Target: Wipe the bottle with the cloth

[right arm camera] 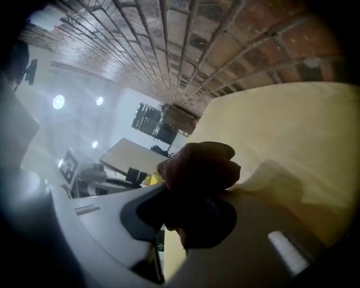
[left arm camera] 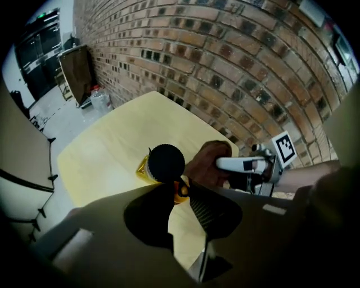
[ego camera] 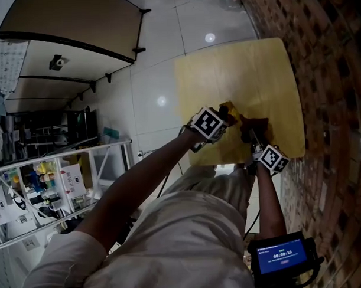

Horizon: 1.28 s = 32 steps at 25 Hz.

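Pale wood is showing across the table (ego camera: 237, 67) in the head view, with a brick wall (ego camera: 326, 76) running along its right side. Near the table's front edge the left gripper (ego camera: 225, 114) is pointing steeply down at a yellow bottle (ego camera: 229, 107), and just beside it the right gripper (ego camera: 253, 138) is carrying a brown cloth (ego camera: 255, 126). The person's two arms are reaching in from below.

From the left gripper view, the left gripper (left arm camera: 179, 188) is clenching its jaws on the bottle (left arm camera: 147, 170) just under the black cap (left arm camera: 166, 163), and the bottle is standing upright on the table (left arm camera: 107, 152). The cloth (left arm camera: 207, 164) is touching the bottle's right side, bunched at the tip of the right gripper (left arm camera: 228, 165), with the brick wall (left arm camera: 214, 56) behind.

From the right gripper view, the right gripper (right arm camera: 194, 216) is pinching the cloth (right arm camera: 199, 169) in a thick wad between its jaws. The wad is hiding most of the bottle; only a yellow sliver (right arm camera: 151, 179) is peeking out at its left, above the table (right arm camera: 292, 129).
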Each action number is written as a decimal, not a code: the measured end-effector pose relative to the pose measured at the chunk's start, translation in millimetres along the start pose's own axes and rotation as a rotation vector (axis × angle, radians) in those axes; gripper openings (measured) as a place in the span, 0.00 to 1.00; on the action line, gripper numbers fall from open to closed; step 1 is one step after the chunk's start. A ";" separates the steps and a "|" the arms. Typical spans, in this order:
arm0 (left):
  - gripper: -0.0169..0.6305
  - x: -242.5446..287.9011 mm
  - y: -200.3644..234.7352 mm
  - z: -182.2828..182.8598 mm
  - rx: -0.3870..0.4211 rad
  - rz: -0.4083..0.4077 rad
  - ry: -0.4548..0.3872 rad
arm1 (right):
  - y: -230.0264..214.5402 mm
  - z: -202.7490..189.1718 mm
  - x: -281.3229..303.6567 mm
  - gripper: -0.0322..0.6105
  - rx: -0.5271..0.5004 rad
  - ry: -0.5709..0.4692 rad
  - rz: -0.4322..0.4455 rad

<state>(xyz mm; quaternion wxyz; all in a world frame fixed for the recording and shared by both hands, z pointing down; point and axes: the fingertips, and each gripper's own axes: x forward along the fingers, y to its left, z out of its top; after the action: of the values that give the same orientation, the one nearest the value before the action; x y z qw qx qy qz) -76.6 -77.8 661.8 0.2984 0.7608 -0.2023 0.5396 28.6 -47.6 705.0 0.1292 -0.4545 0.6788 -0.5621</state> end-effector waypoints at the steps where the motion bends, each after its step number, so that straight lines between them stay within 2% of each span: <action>1: 0.18 0.1 0.6 0.0 0.026 0.003 -0.002 | 6.0 8.4 4.5 0.16 -0.043 0.015 0.017; 3: 0.18 0.3 -2.1 2.0 0.075 0.000 -0.008 | 19.9 15.8 18.5 0.16 -0.129 0.090 0.059; 6: 0.18 0.5 -15.5 10.8 0.149 -0.031 -0.023 | 30.1 9.8 44.5 0.16 -0.224 0.259 0.113; 10: 0.18 -0.8 -23.7 18.5 0.291 -0.027 -0.018 | 18.9 3.4 73.9 0.16 -0.333 0.432 0.095; 13: 0.18 -9.1 -32.1 17.1 0.366 -0.036 -0.021 | 31.5 9.9 78.4 0.16 -0.310 0.456 0.135; 15: 0.18 -15.4 -35.7 14.5 0.386 -0.040 -0.031 | 37.1 4.2 79.0 0.16 -0.272 0.494 0.147; 20: 0.18 -6.6 -29.9 16.4 0.389 -0.034 -0.039 | -2.9 -20.8 100.1 0.16 -0.300 0.610 -0.002; 23: 0.18 -7.5 -27.2 14.4 0.369 -0.040 -0.055 | -21.2 -28.1 105.7 0.16 -0.411 0.646 -0.112; 26: 0.18 -7.6 -27.1 16.1 0.352 -0.035 -0.069 | -35.1 -26.3 101.8 0.16 -0.551 0.645 -0.190; 28: 0.18 -7.2 -25.7 14.9 0.327 -0.029 -0.082 | -36.5 -17.8 94.1 0.16 -0.576 0.582 -0.226; 30: 0.18 -1.5 -18.2 13.2 0.286 -0.033 -0.116 | -36.5 -3.0 87.9 0.16 -0.514 0.466 -0.233; 32: 0.26 1.0 -13.1 15.8 0.236 -0.051 -0.176 | -30.3 14.4 75.6 0.16 -0.414 0.331 -0.200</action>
<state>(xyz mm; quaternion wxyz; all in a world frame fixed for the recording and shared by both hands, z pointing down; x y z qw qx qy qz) -56.9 -78.7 655.9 0.2017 0.8398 -0.1432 0.4832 11.0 -113.1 752.2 -0.1350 -0.4382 0.7427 -0.4880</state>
